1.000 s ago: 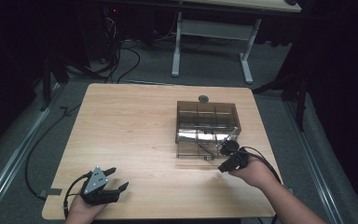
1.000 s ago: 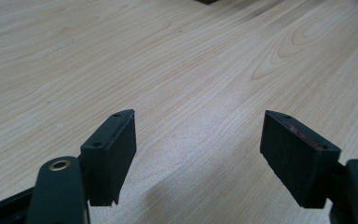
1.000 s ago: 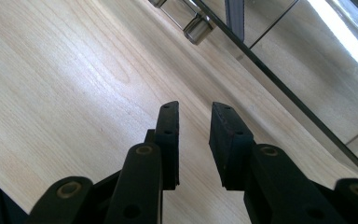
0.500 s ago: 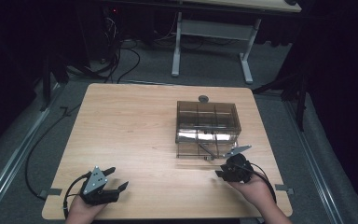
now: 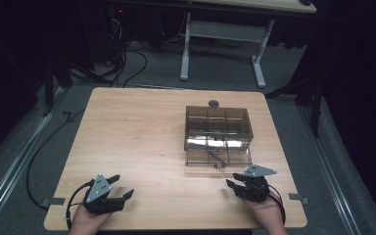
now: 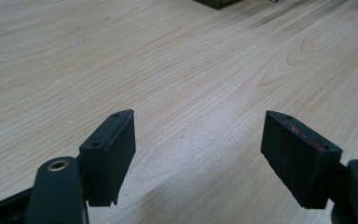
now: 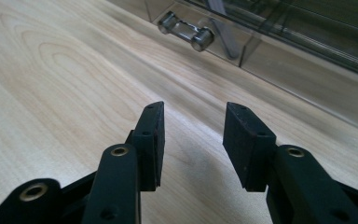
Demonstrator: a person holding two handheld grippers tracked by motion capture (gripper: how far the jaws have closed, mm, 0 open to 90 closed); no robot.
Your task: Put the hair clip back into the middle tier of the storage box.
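Note:
A smoky clear plastic box [image 5: 218, 125] with compartments stands right of the table's middle. Its lower drawer [image 5: 219, 156] is pulled out toward me, and a thin metal piece [image 5: 216, 155] lies inside. The drawer's metal handle [image 7: 186, 31] shows just ahead in the right gripper view. My right gripper [image 5: 232, 180] rests near the front edge, a little short of the drawer, open and empty [image 7: 193, 126]. My left gripper [image 5: 122, 186] sits at the front left, its jaws wide apart over bare wood [image 6: 198, 135].
A small round dark object [image 5: 214, 103] lies just behind the box. The wooden table [image 5: 137, 137] ends close behind both hands. Cables trail on the floor at the left, and a white desk frame [image 5: 223, 44] stands beyond the table.
My right gripper has drawn back from the drawer handle toward the front edge and turned. The left gripper and the box have not moved.

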